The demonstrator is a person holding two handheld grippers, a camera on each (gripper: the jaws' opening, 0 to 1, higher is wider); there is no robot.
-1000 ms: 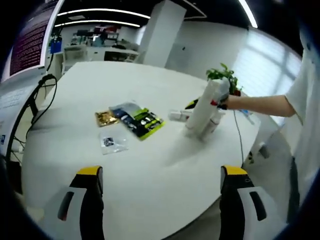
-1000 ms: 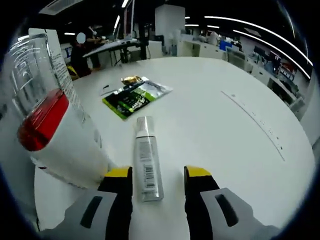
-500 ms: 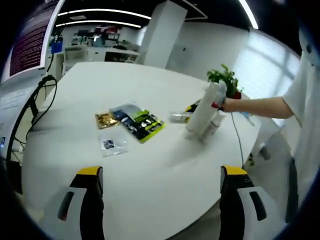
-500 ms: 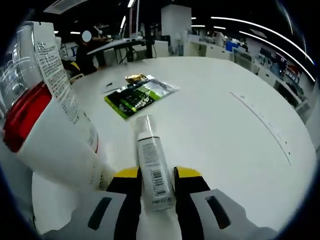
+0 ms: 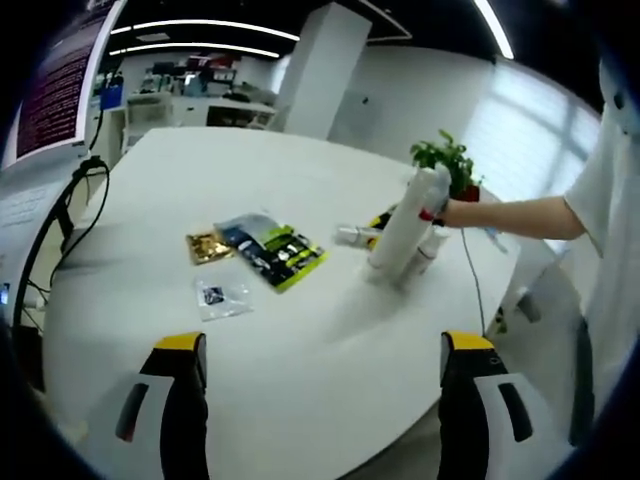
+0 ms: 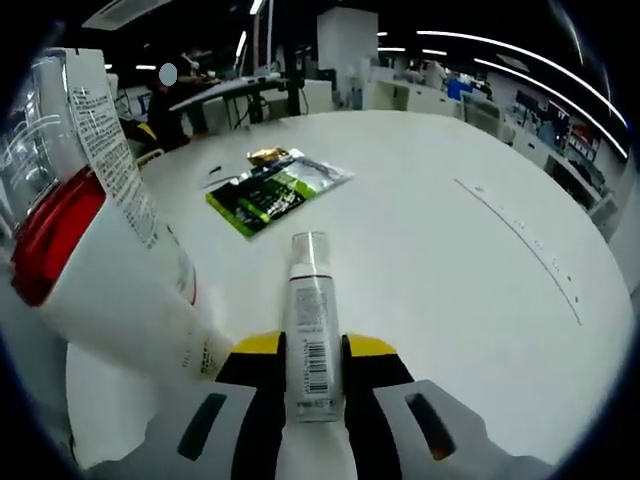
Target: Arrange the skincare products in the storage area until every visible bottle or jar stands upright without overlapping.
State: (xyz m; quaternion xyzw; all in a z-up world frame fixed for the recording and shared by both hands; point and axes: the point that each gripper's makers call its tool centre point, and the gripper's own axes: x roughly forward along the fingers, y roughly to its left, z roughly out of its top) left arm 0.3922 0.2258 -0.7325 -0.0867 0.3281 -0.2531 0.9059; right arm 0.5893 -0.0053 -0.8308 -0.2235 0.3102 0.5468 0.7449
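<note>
The slim silver pump bottle with a barcode label (image 6: 311,330) is lying horizontally above the round white table (image 6: 430,260). The right gripper (image 6: 311,350) is clamping its lower body (jaws pressing both sides). The left gripper (image 5: 318,345) is hovering spread wide, holding nothing.

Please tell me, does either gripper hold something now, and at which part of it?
The right gripper clamps the small silver bottle near its base end. The left gripper is open, holding nothing.

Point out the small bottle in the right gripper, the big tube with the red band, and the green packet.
small bottle (image 6: 312,340): right gripper view, on its label, between the jaws.
big tube (image 6: 120,290): right gripper view, on its white body.
green packet (image 6: 262,198): right gripper view, on its middle.
</note>
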